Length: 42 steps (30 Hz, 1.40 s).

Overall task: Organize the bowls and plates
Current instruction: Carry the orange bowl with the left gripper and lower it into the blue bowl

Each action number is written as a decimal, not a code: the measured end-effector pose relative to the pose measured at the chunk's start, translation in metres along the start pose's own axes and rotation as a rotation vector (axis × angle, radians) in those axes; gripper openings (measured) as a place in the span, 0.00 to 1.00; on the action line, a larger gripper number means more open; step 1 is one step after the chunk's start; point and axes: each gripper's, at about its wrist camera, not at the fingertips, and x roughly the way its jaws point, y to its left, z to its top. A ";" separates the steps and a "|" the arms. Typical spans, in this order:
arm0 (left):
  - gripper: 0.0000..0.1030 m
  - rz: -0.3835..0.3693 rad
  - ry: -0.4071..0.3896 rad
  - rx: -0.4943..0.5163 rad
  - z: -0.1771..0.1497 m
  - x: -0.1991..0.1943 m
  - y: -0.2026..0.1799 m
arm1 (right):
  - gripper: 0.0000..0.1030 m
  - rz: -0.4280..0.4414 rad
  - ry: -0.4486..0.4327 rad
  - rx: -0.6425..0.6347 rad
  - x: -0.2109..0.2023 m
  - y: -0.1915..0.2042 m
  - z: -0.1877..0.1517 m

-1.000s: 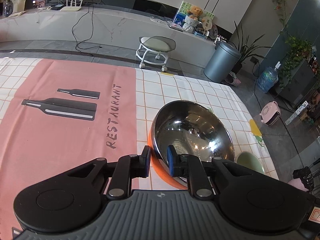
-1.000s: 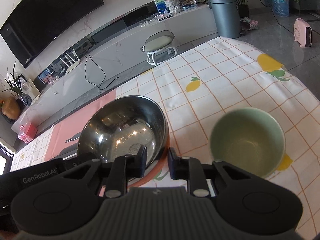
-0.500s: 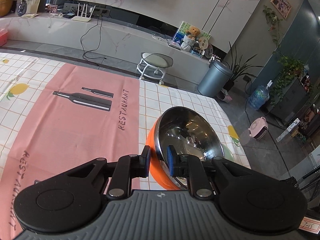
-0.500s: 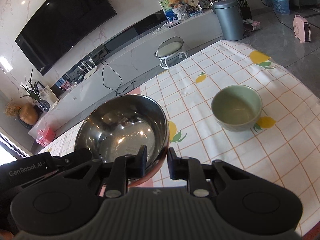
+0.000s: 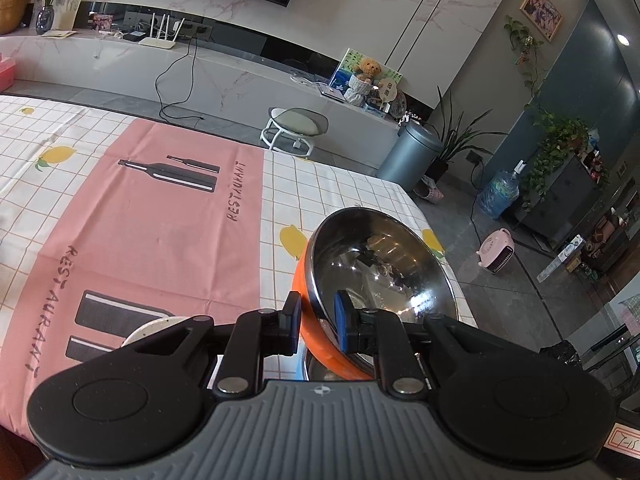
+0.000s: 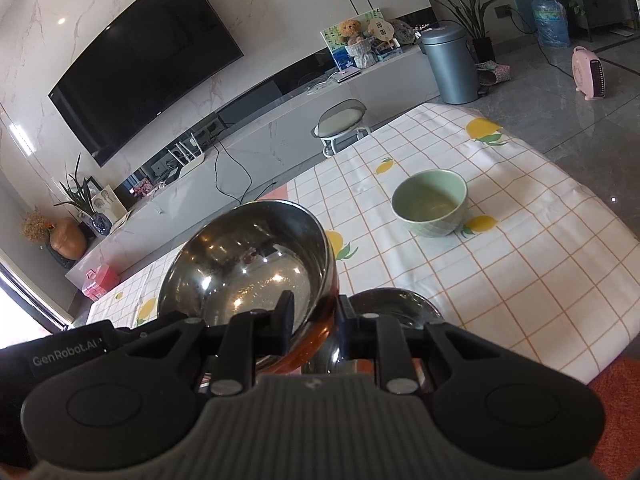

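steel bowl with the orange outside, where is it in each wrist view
Left wrist: steel bowl lower centre-right, rim clamped by the left gripper.
Right wrist: steel bowl lower centre-left, rim clamped by the right gripper.
Shared landmark: grey bin.

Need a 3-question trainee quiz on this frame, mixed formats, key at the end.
1. True or false: the orange-and-steel bowl is held by one gripper only.
2. Which item sits alone on the checked tablecloth, untouched? A) green bowl B) red mug C) glass jar
3. Fill in: in the right wrist view, a second ____ bowl shows just below the held one.

Key:
1. False. The left gripper and right gripper each clamp its rim, one finger inside, one outside.
2. A
3. steel
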 end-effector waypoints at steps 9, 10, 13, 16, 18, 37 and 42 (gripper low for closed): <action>0.19 -0.009 0.050 0.005 -0.028 0.000 -0.007 | 0.19 -0.025 -0.014 0.001 -0.023 -0.017 -0.015; 0.19 -0.007 0.058 0.005 -0.030 0.002 -0.007 | 0.19 -0.028 -0.012 0.004 -0.023 -0.020 -0.017; 0.19 0.002 0.081 0.006 -0.036 0.008 -0.007 | 0.19 -0.040 0.002 0.019 -0.021 -0.027 -0.023; 0.19 0.005 0.098 0.002 -0.041 0.014 -0.007 | 0.19 -0.052 0.012 0.034 -0.015 -0.033 -0.027; 0.19 0.004 0.106 0.002 -0.043 0.018 -0.009 | 0.19 -0.060 0.013 0.040 -0.013 -0.035 -0.027; 0.19 0.012 0.193 0.007 -0.054 0.056 -0.012 | 0.20 -0.145 0.039 0.043 0.016 -0.054 -0.028; 0.19 0.022 0.201 0.015 -0.054 0.058 -0.012 | 0.20 -0.150 0.054 0.044 0.022 -0.054 -0.030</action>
